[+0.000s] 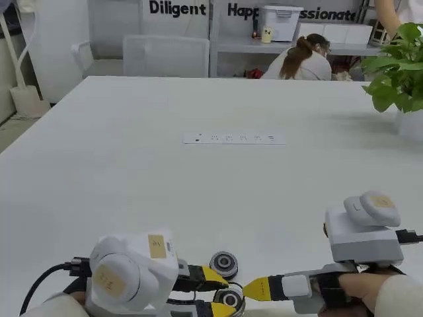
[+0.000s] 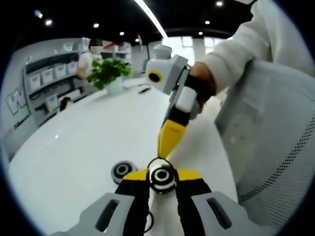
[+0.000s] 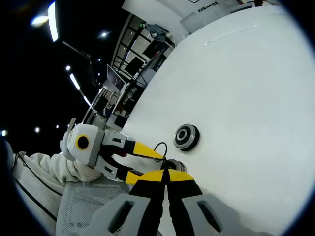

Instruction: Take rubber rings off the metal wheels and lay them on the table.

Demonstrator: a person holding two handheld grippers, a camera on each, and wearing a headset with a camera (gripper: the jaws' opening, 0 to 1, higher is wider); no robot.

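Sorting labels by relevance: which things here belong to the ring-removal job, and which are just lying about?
Job: clamped metal wheel, rubber ring, second metal wheel, left gripper, right gripper.
Lying about: power strip, potted plant.

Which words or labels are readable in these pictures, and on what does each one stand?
"Diligent": on the back wall.
"Happ" and "ssionate": same wall, middle hidden behind a white box.
Tan stickers on the left gripper and right gripper, marks on the power strip: too small to read.
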